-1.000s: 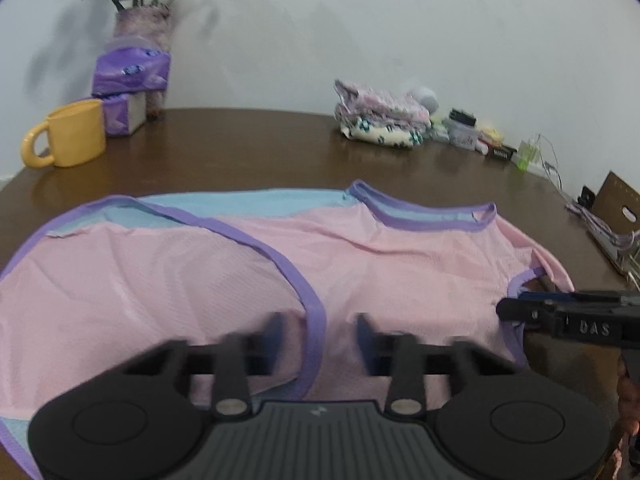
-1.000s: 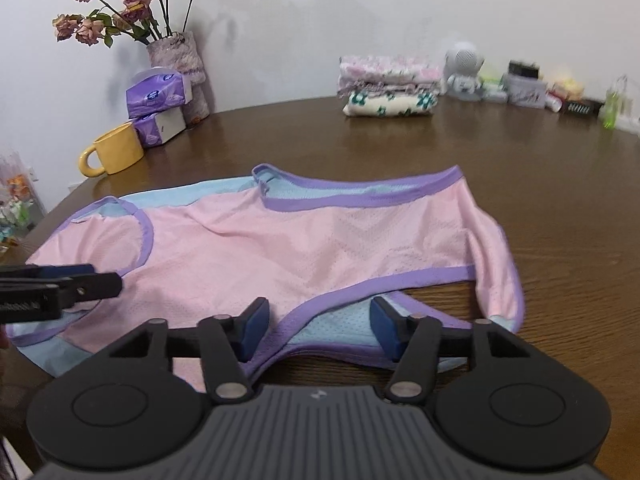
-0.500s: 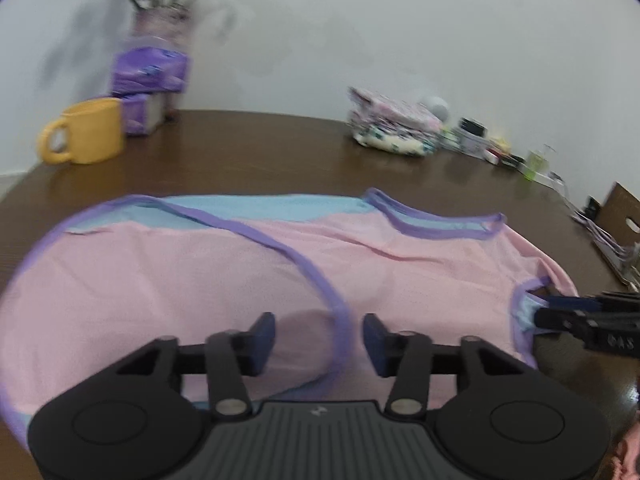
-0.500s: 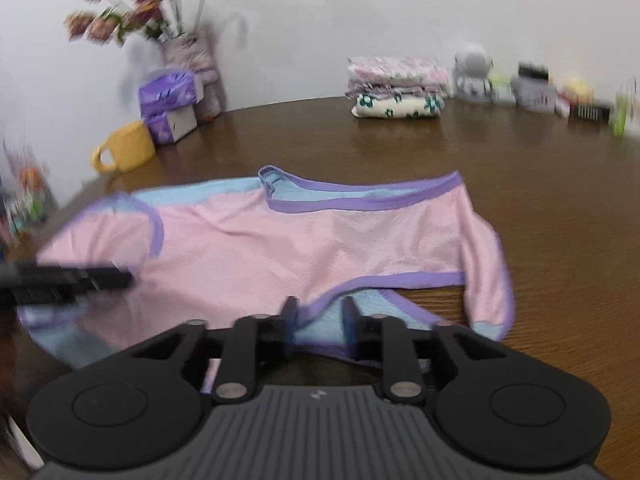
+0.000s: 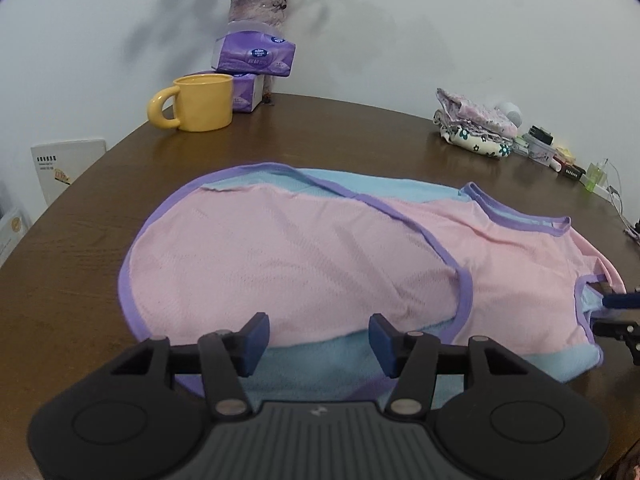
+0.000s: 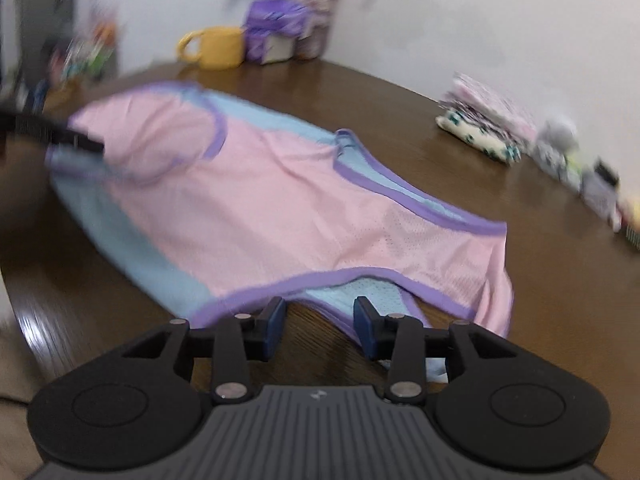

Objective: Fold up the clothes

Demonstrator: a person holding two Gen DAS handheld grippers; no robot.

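A pink sleeveless top (image 5: 320,256) with purple trim and a light blue back layer lies spread flat on the brown table (image 5: 100,216). My left gripper (image 5: 318,340) is open, low over the top's near hem, its blue pads either side of the pink and blue fabric. In the blurred right wrist view the top (image 6: 280,208) runs away to the left. My right gripper (image 6: 320,326) is open at the near armhole, and the blue layer's purple edge runs between its fingers. The right gripper's tips (image 5: 618,300) show at the top's right edge; the left gripper (image 6: 60,136) shows at its far left edge.
A yellow mug (image 5: 200,102), purple tissue packs (image 5: 254,56) and a vase of flowers (image 5: 258,8) stand at the back left. A stack of folded clothes (image 5: 474,128) and several small items (image 5: 560,160) line the back right. The table edge curves round on the left.
The left gripper has swung left and its jaws have opened wider. The right gripper narrowed on the armhole edge half a second ago and stands wider now; its view has swung and blurred.
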